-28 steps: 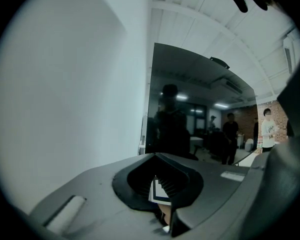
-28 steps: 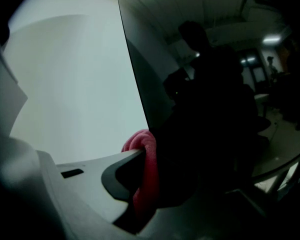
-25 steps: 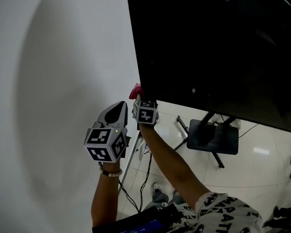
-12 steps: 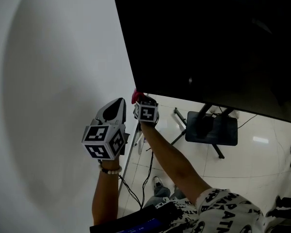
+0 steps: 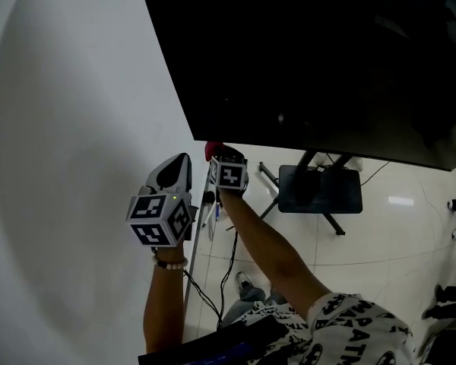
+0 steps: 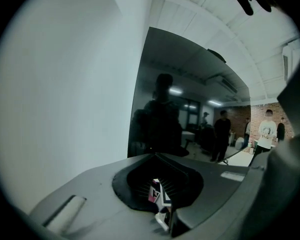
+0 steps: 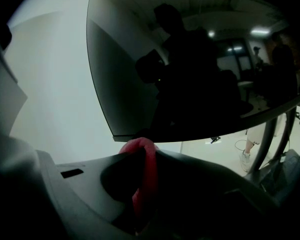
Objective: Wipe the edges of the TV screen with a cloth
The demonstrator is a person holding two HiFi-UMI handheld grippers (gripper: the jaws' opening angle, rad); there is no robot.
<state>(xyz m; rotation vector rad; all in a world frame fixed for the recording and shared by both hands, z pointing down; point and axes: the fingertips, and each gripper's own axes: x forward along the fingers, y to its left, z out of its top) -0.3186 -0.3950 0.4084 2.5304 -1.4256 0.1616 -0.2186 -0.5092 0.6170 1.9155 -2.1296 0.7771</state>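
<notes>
Two grippers are raised: a red cloth (image 5: 211,150) is pinched in the right gripper (image 7: 146,151) at the TV's (image 5: 327,59) 7 o'clock corner; the left gripper (image 6: 155,155), closed and empty, is held at the right's 8 o'clock.

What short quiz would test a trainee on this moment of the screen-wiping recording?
1. True or false: the left gripper holds the cloth.
2. The cloth sits nearest which part of the TV screen? A) top edge B) lower left corner C) right edge
3. Fill in: the left gripper's jaws are ____.
Key: 1 false, the right gripper holds it; 2 B; 3 shut, with nothing between them.
</notes>
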